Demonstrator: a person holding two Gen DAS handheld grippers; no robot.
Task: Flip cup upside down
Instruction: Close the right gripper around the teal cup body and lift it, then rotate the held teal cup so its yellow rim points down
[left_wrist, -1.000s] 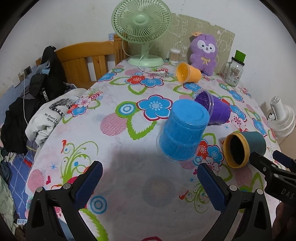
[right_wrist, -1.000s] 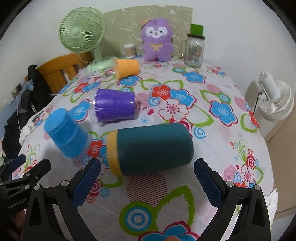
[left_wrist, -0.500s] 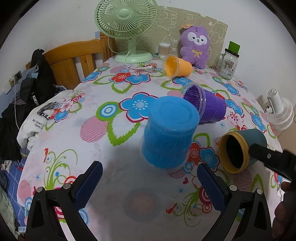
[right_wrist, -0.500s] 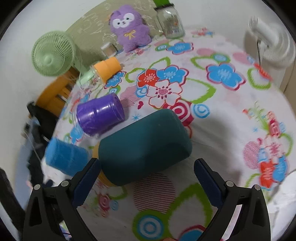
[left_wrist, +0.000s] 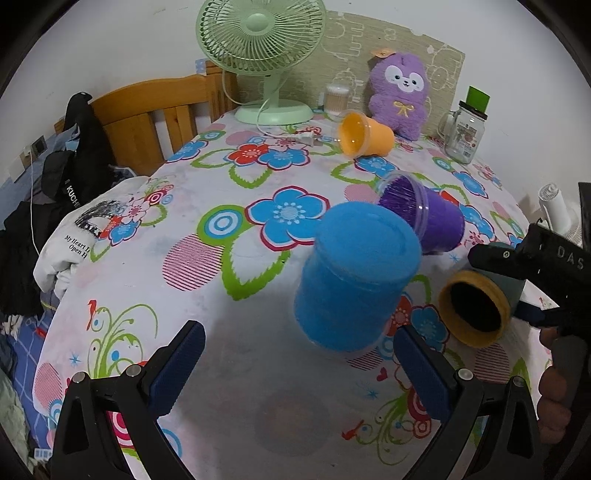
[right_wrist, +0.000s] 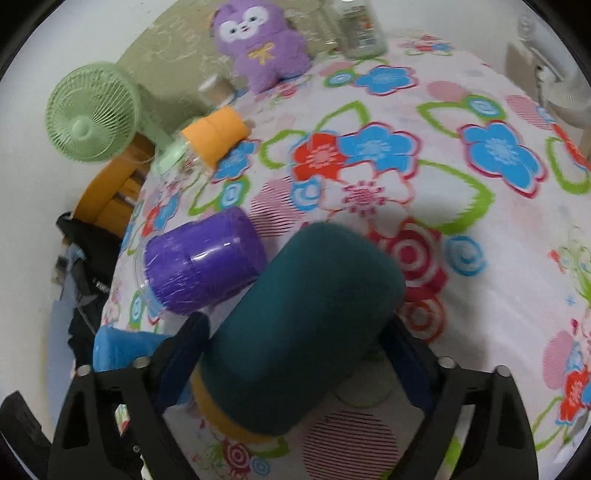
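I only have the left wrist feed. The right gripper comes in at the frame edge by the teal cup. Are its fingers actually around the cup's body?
Observer: Yes. In the right wrist view the teal cup sits between the right gripper, with its pads pressed on either side.
Operator: Which end points away from the gripper?
Observer: The closed teal base. The yellow rim is nearest the gripper's body.
Operator: Anything crowding it?
Observer: The purple cup lies on its side right beside it. I cannot tell if they touch.

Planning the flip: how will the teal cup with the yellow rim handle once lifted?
The teal cup lies on its side, a round cylinder, so it would probably roll if released. Its fuzzy-looking surface likely grips well. The right claw straddles its body, apparently closing.
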